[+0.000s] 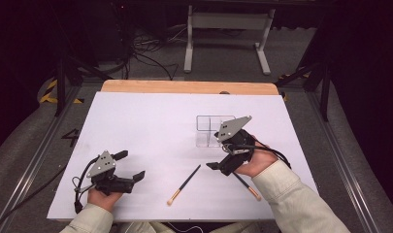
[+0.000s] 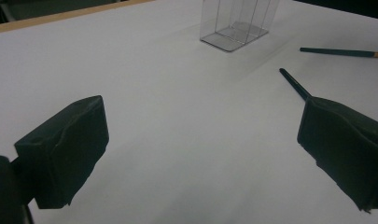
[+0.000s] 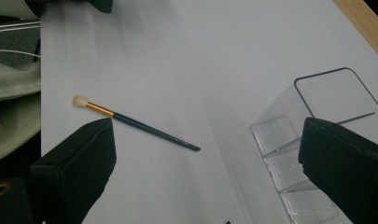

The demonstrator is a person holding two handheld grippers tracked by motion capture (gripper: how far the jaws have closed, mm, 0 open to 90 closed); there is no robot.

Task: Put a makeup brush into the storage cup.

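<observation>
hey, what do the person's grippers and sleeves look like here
Both the left gripper and the right gripper are black, with blocky black jaws, a grey three-cornered plate dotted with small holes on top, and a trailing black cable. The sleeves are pale beige cloth.

A second brush [image 1: 247, 187] lies near the tabletop's front edge, its upper handle hidden beneath the right gripper [image 1: 222, 158] and the hand holding it. In the left gripper view, the clear box [image 2: 235, 23] is cut off by the top edge, and a brush handle [image 2: 343, 52] runs off the right edge.
</observation>
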